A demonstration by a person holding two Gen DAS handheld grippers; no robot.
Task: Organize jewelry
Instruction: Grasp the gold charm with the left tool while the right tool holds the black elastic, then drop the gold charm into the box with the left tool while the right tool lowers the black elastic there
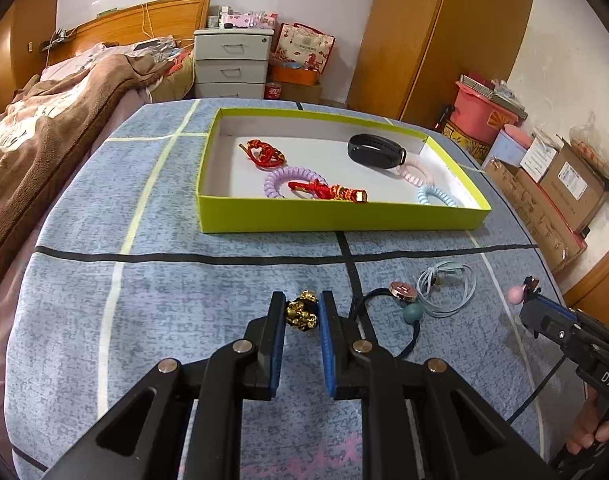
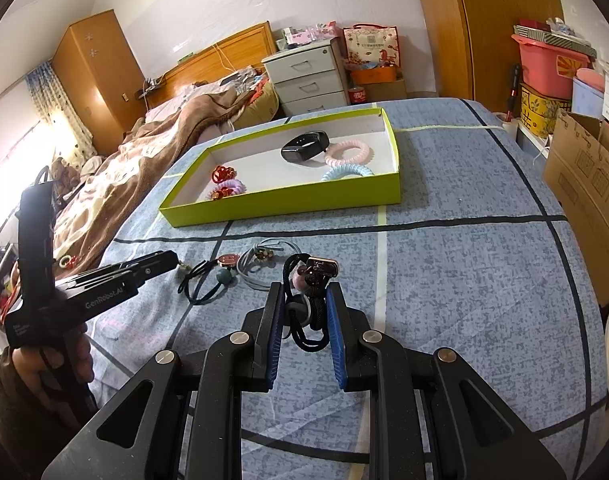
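Left gripper (image 1: pixel 301 312) clamped on gold beads (image 1: pixel 302 311); right gripper (image 2: pixel 304 312) pinching black cord (image 2: pixel 310 320), charm (image 2: pixel 322 267) only clear from right wrist.

Lying in the one green box (image 1: pixel 340 214) are three coil ties — purple (image 1: pixel 282 180), pink (image 2: pixel 347 151), blue (image 2: pixel 347 171) — two red knots (image 1: pixel 262 153) (image 1: pixel 328 191) and one black band (image 1: pixel 376 150). Sitting on the cloth outside are one grey cord (image 1: pixel 448 286) and one dark hair tie (image 1: pixel 400 300). Each of the two grippers (image 1: pixel 301 312) (image 2: pixel 304 304) is holding one piece.
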